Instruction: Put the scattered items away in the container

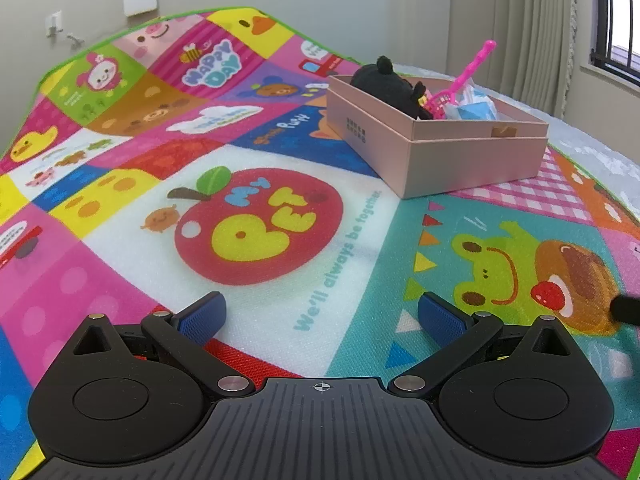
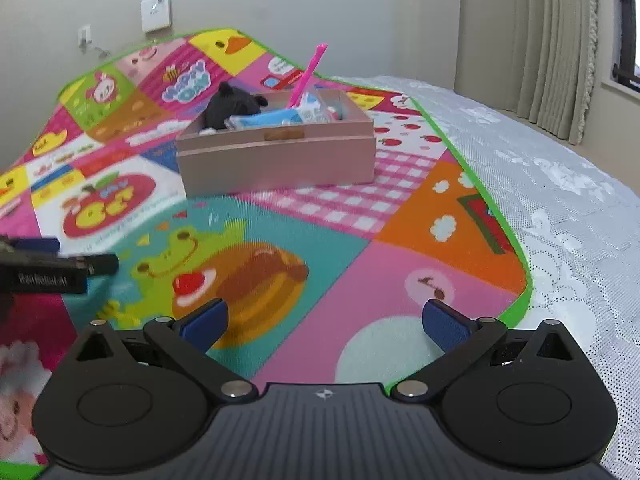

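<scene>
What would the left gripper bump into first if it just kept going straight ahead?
Probably the colourful printed play mat near its red apple picture: the left gripper, open and empty, points low across it. The pink cardboard box sits off to the right, though depth is hard to judge.

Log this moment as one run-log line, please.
left gripper: open, empty | right gripper: open, empty | box: holds plush, pink scoop, blue packet | mat: no loose items seen

A pink box (image 1: 472, 156) sat open near the mat's far right edge, holding a black plush toy (image 1: 390, 82), a pink scoop (image 1: 466, 76) leaning upright, and blue-white packets (image 1: 474, 108)
</scene>
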Demonstrator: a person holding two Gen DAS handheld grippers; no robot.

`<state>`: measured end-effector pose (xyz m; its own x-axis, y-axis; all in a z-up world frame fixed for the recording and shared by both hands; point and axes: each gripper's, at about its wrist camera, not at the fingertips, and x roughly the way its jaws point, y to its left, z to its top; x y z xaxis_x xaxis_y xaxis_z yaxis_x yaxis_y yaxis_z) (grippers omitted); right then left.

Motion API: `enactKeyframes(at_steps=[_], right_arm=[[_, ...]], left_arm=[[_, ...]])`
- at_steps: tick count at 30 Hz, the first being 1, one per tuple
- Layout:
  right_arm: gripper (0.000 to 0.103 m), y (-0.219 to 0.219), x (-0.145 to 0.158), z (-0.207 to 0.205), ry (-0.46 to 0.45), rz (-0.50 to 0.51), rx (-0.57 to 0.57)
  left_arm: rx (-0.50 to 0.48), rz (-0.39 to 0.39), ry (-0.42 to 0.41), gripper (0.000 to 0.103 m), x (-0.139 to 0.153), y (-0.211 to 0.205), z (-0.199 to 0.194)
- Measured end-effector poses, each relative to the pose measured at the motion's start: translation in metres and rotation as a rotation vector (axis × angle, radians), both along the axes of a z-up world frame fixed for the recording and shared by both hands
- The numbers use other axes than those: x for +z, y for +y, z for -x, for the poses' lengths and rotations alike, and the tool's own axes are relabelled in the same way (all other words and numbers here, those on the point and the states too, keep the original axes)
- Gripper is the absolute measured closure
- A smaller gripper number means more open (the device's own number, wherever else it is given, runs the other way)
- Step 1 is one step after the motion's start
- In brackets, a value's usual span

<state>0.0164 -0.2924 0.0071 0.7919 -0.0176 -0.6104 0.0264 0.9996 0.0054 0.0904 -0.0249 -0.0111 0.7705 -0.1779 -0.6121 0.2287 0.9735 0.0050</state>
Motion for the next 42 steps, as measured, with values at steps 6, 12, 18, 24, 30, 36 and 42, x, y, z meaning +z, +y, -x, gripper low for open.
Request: enactKeyframes(at_steps=[6,12,18,24,30,36,42], right_arm=[[0.000,0.002,-0.006,0.002,-0.005,0.011,-0.003],[0.000,0.005,-0.010,0.011,-0.036,0.004,-0.038],[0.000,0.008,-0.009,0.009,-0.033,0.047,-0.021],[0.000,-0.008,-0.012,-0.008,-0.030,-0.014,0.060],[0.000,-0.006,-0.014,-0.005,-0.046,-0.009,0.058],[0.000,-0.007,-0.014,-0.004,-0.047,-0.013,0.057],[0.000,-0.007,-0.014,-0.004,-0.047,-0.013,0.058]], left_arm=[[0.001,-0.010,0.000,0.000,0.000,-0.001,-0.001],[0.000,-0.011,0.000,0.000,0.000,-0.001,-0.001],[0.000,-0.010,0.000,0.000,0.000,-0.001,-0.001],[0.000,-0.011,0.000,0.000,0.000,-0.001,-0.001],[0.000,-0.011,0.000,0.000,0.000,-0.001,-0.001],[0.000,-0.011,0.000,0.000,0.000,-0.001,-0.001],[0.000,-0.011,0.000,0.000,-0.001,-0.001,-0.001]])
